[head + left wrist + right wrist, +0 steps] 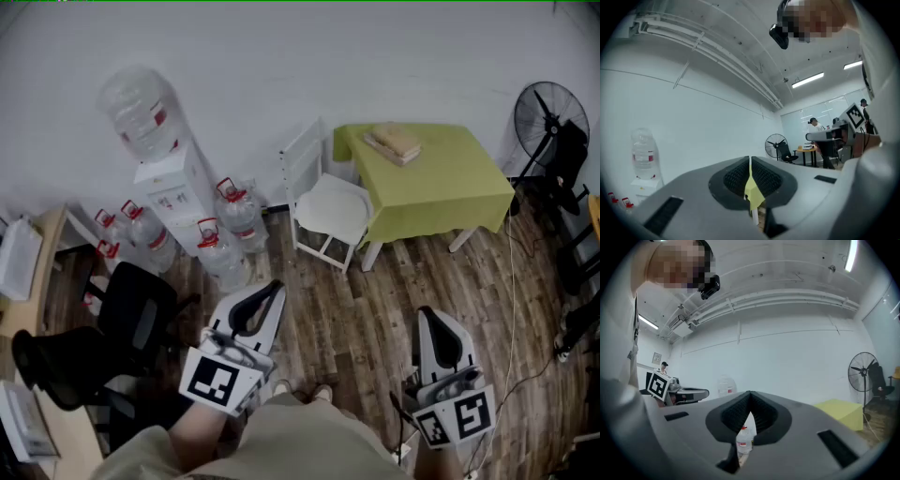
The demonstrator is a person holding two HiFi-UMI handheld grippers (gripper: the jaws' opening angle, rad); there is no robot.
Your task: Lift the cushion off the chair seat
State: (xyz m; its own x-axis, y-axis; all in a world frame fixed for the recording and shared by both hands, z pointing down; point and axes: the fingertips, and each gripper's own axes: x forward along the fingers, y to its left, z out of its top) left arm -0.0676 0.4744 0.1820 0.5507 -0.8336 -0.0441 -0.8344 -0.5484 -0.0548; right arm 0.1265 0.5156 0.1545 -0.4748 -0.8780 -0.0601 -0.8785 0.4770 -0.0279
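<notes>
A white wooden chair [309, 178] stands by the wall in the head view, with a pale round cushion [336, 204] lying on its seat. It sits beside a table under a yellow-green cloth [427, 178]. Both grippers are held level, far short of the chair, close to the person's body. My left gripper [272, 287] is shut with nothing between its jaws; in the left gripper view its jaws [750, 161] meet. My right gripper [427, 312] is also shut and empty, its jaws [750, 397] pressed together in the right gripper view.
A water dispenser [173, 192] with a bottle on top and several water jugs [225, 239] stand left of the chair. A black office chair [131, 323] is at the left. A floor fan [553, 117] stands at the right, and a cable [514, 309] runs over the wood floor.
</notes>
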